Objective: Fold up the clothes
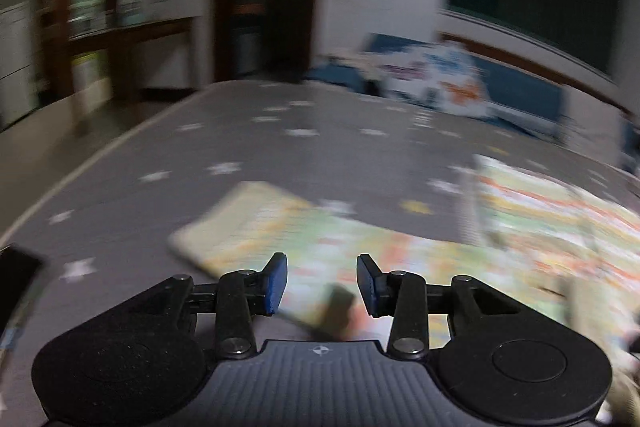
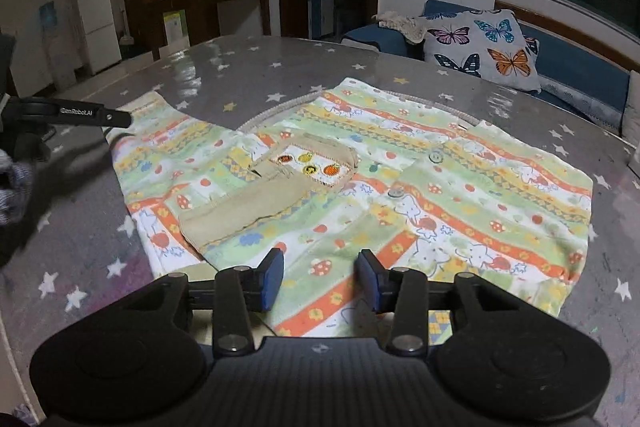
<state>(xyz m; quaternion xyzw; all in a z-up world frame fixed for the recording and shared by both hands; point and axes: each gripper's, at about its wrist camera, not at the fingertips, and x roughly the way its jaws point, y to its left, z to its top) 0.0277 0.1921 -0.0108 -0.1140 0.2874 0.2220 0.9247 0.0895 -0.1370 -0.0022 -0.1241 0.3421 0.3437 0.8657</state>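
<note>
We see a patterned shirt point(image 2: 360, 187) lying spread, one sleeve laid across its chest, on the star-print table point(image 2: 248, 75), both our hand-held grippers — left point(image 1: 322, 285), right point(image 2: 320, 281) — parted and empty at its near hem. A shallow pinch could, we judge, catch one layer and drag the sleeve askew.

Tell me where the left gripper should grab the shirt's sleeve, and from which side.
Grip the sleeve at its cuff, coming from the shirt's left. It lies flat and spread outward on the table, so the cuff hem is a free edge. The left gripper is open near it.
</note>
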